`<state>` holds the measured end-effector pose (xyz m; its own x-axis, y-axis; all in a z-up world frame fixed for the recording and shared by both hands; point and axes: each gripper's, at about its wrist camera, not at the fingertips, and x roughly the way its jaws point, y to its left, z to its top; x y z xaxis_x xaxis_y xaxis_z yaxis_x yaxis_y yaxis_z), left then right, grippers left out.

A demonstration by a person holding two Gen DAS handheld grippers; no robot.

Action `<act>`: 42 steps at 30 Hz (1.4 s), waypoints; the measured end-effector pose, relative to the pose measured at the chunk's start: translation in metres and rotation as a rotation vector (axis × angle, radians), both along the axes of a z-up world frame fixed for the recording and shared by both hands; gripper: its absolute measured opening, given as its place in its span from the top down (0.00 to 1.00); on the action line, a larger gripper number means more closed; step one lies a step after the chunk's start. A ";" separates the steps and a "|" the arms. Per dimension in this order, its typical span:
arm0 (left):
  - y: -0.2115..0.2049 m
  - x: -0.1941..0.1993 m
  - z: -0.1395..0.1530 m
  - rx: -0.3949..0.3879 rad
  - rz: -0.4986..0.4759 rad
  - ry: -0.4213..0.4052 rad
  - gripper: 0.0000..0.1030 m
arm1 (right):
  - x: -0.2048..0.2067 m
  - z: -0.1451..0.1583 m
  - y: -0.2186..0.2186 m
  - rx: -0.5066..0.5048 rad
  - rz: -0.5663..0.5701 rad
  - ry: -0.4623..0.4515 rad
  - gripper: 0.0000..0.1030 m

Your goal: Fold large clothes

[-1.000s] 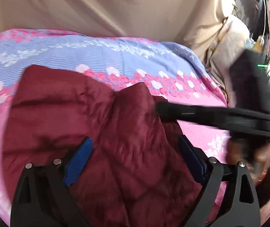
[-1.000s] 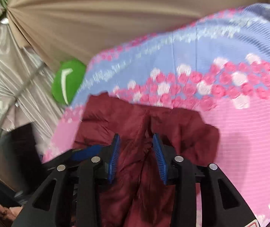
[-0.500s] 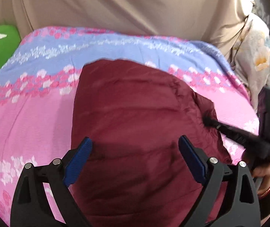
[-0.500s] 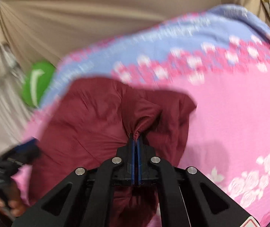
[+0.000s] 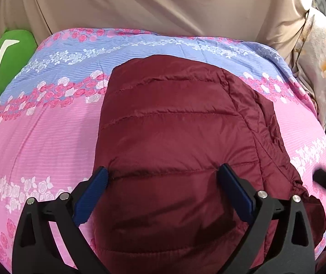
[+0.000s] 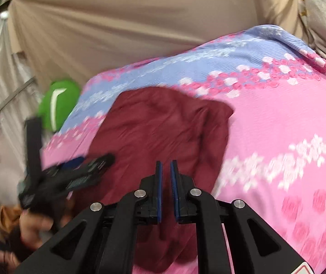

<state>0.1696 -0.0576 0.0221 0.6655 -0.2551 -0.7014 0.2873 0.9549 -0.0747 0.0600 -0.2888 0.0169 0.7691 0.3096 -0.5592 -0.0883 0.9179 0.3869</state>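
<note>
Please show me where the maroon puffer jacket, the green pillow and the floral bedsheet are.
maroon puffer jacket (image 5: 174, 127): left wrist view, on its quilted middle panel.
green pillow (image 5: 9, 61): left wrist view, on its green face.
floral bedsheet (image 6: 277, 114): right wrist view, on a bare pink part.

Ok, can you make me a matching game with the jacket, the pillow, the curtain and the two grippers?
Things:
1. puffer jacket
2. pillow
3. curtain
4. left gripper
5. right gripper

Matches:
a. green
b. beige
c. jaws wide apart
d. dark red
e. jaws nearly together, nothing between them

Pairs: 1-d, 2-a, 3-b, 4-c, 5-e
</note>
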 end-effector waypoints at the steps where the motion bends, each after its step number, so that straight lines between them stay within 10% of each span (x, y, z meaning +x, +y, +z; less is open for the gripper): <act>1: 0.000 -0.001 0.000 -0.001 0.001 0.002 0.08 | -0.007 -0.004 0.010 -0.029 0.017 0.009 0.89; 5: 0.004 -0.007 0.000 -0.011 0.002 0.005 0.08 | -0.011 -0.032 0.031 -0.158 0.005 0.077 0.92; 15: 0.020 -0.025 -0.004 -0.024 0.010 0.029 0.07 | -0.005 -0.058 0.028 -0.123 -0.033 0.146 0.96; 18: 0.035 -0.032 0.000 -0.042 0.028 0.025 0.07 | -0.012 -0.041 0.022 -0.075 -0.058 0.116 0.82; 21: 0.055 -0.038 0.006 -0.064 0.052 0.016 0.04 | -0.016 -0.026 0.014 -0.030 -0.088 0.070 0.40; 36: 0.090 0.021 -0.064 -0.572 -0.097 0.367 0.04 | 0.046 -0.087 -0.014 0.182 -0.052 0.217 0.24; 39: 0.081 0.026 -0.067 -0.594 -0.141 0.377 0.04 | 0.051 -0.092 -0.018 0.237 -0.018 0.214 0.27; 42: 0.071 0.025 -0.056 -0.563 -0.184 0.343 0.16 | 0.056 -0.092 -0.018 0.321 0.056 0.215 0.60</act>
<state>0.1942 0.0138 -0.0343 0.3402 -0.7309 -0.5917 0.3130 0.6814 -0.6616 0.1165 -0.3068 -0.0754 0.6219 0.5335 -0.5732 -0.0210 0.7431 0.6689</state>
